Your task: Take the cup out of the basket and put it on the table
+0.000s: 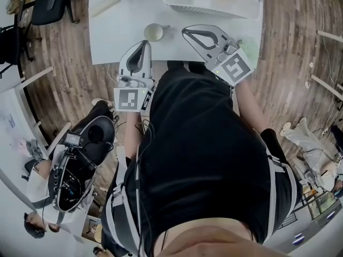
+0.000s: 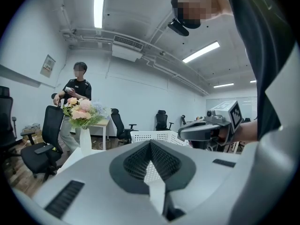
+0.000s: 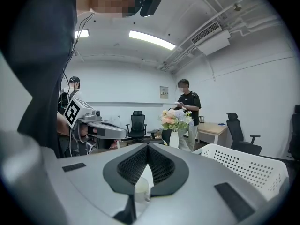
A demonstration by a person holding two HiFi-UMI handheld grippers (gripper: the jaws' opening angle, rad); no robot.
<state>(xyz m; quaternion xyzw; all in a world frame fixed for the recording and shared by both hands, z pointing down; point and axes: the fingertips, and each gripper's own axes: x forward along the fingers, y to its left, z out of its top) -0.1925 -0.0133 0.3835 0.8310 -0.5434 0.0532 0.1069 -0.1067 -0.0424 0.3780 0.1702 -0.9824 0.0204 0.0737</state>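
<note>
One cup (image 1: pixel 154 32) near table (image 1: pixel 112 43) edge

No word or number can be read anywhere. The only signs are black-and-white square code markers: one on the left white plastic cube (image 1: pixel 128 98) of the left gripper (image 1: pixel 144 43), one on the right white plastic cube (image 1: pixel 234 67) of the right gripper (image 1: pixel 185 32). A small paper notice (image 2: pixel 48 65) on the white wall is too small to read
</note>
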